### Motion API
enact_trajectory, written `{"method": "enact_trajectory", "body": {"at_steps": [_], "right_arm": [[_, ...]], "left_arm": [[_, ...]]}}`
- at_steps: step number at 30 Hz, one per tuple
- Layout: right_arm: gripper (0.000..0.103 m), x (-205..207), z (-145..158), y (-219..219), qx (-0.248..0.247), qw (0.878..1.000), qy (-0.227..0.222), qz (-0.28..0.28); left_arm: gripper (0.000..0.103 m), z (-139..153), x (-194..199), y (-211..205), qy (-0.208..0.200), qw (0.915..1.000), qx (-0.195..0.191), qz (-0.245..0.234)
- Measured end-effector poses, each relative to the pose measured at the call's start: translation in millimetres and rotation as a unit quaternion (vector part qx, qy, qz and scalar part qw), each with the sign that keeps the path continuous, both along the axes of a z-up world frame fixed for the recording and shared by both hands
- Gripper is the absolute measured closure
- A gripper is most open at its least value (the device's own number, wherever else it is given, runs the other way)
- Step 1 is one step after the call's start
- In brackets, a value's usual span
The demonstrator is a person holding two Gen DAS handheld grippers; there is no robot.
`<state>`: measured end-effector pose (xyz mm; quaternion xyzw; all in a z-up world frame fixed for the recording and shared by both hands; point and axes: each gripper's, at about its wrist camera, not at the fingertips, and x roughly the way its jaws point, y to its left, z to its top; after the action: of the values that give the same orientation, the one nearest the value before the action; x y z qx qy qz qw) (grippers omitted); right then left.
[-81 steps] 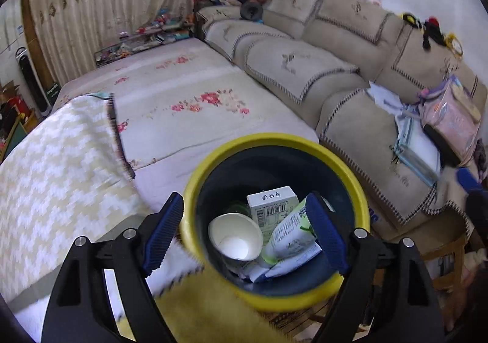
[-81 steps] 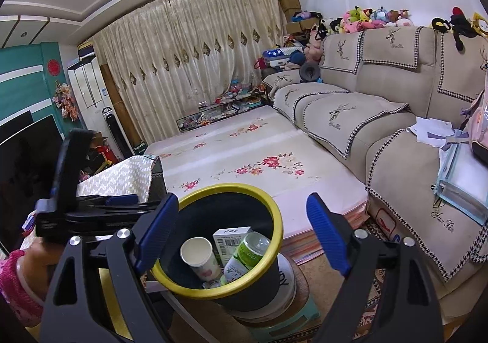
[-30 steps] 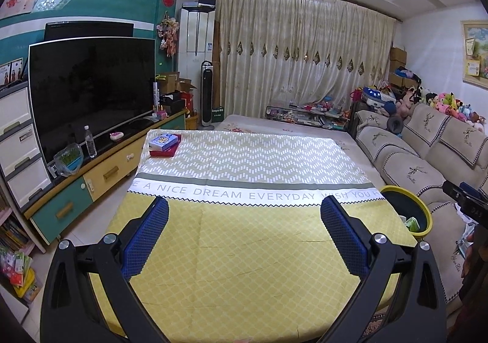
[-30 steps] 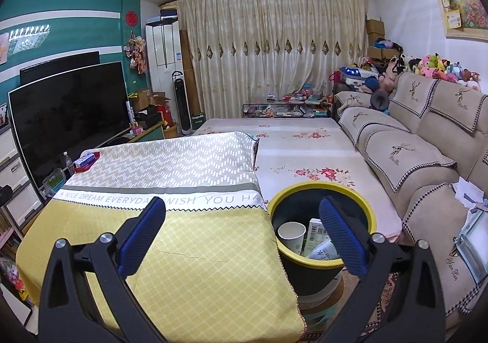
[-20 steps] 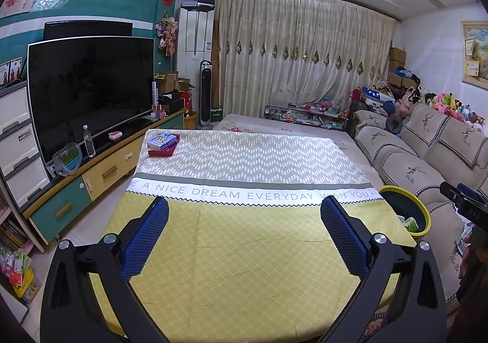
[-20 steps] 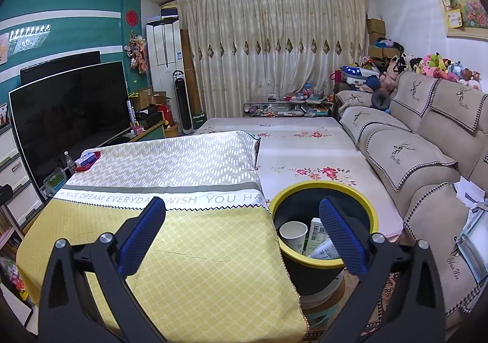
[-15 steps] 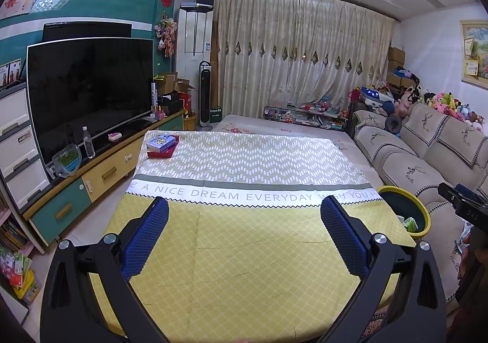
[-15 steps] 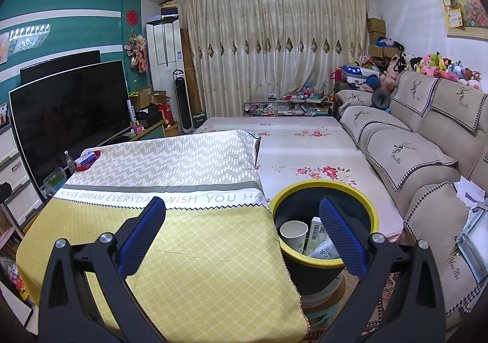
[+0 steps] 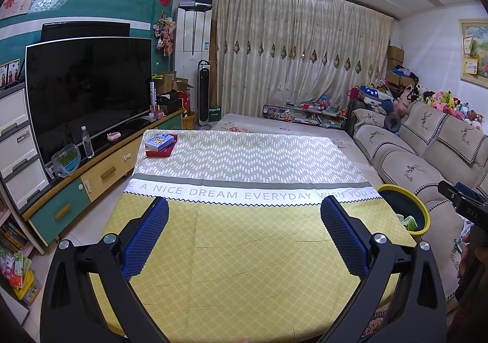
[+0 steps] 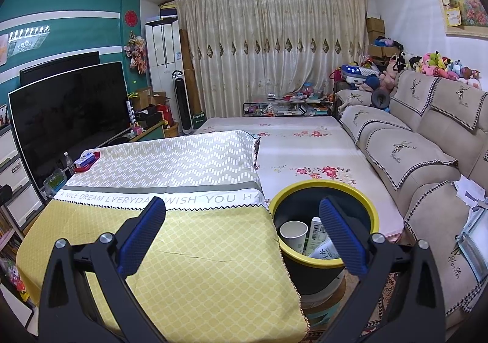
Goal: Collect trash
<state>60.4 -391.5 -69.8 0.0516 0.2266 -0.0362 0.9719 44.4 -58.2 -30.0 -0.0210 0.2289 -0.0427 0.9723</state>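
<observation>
Both your left gripper and right gripper have jaws spread, holding nothing. The trash sits in the bin beside the worktop; collecting looks finished, so scan for strays.

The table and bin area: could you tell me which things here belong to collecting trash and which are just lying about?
Belonging to the job:
- yellow-rimmed bin
- paper cup inside it
- barcoded carton inside it
- left gripper and right gripper, both open and holding nothing

Just lying about:
- blue box on a red book, far table corner
- water bottle on the TV cabinet
- plush toys on the sofa back
</observation>
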Motion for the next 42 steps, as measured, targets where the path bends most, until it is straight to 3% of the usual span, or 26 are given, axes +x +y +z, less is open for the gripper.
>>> {"method": "enact_trajectory", "body": {"at_steps": [42], "right_arm": [[0.007, 4.5, -4.6, 2.0, 0.004, 1.000, 0.005, 0.002]], "left_arm": [[0.005, -9.4, 5.7, -1.4, 0.009, 1.0000, 0.004, -0.002]]}}
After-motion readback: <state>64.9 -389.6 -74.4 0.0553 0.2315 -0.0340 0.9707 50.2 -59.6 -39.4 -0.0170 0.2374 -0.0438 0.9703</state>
